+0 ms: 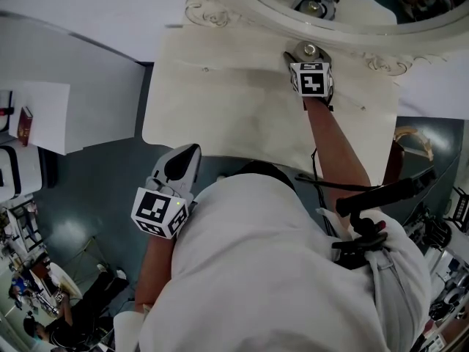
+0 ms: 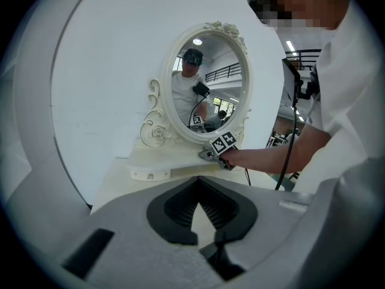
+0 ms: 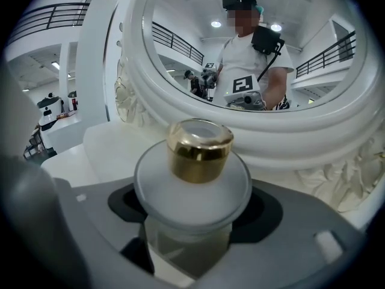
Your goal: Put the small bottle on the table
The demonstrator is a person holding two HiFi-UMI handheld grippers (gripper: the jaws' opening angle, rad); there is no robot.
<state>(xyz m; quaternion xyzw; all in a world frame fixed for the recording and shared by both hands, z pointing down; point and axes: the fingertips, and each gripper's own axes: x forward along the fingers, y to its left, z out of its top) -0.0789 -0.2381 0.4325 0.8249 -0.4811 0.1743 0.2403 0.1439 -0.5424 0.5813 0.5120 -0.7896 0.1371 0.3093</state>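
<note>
A small frosted bottle with a gold cap stands upright between the jaws of my right gripper, which is shut on its body. From the head view, that right gripper and the bottle are at the back of the white dressing table, close under the oval mirror's frame. Whether the bottle's base touches the table is hidden. My left gripper hangs off the table's front edge, shut and holding nothing. The left gripper view shows the right gripper by the mirror.
The carved mirror frame rises right behind the bottle. A low raised shelf runs along the mirror's base. Dark floor lies left of the table, with white furniture further left. A black handle juts from the person's chest rig.
</note>
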